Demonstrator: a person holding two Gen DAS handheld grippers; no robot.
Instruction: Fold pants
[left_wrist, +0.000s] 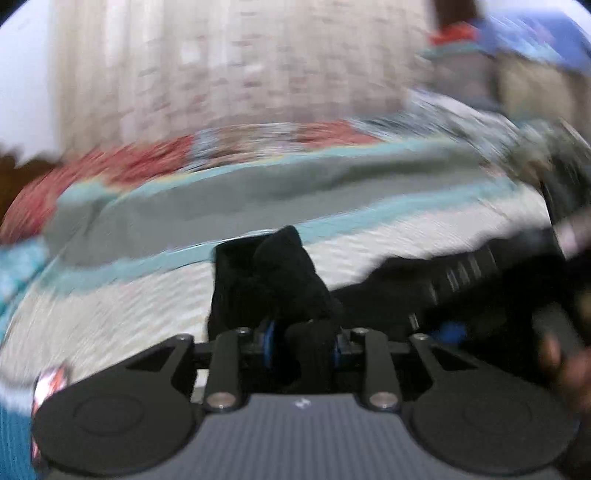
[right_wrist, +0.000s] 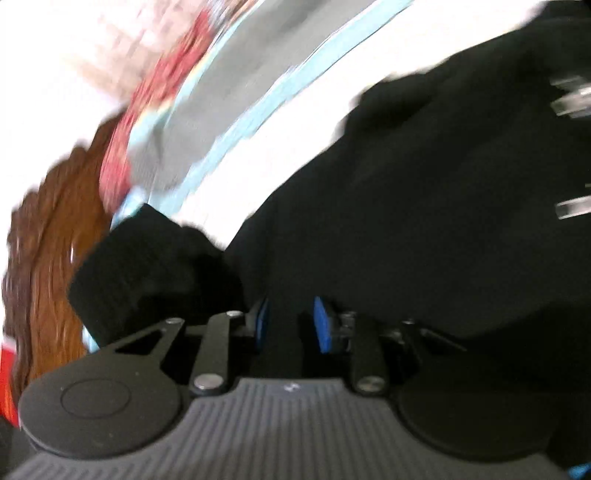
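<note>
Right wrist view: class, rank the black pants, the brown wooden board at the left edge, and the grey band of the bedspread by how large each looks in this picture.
1. black pants, filling most of the frame, partly because they are close to the camera.
2. brown wooden board.
3. grey band.
The last two look similar through the blur, so their order is unsure.

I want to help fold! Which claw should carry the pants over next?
Probably the left claw: it pinches a free end of the black pants lifted off the bed. The right claw grips the big bunched part.

Home bedroom, patterned bedspread (left_wrist: 110, 306) w/ teal stripes, curtain (left_wrist: 221, 62) behind (blurry), wooden headboard (right_wrist: 55, 236)
</note>
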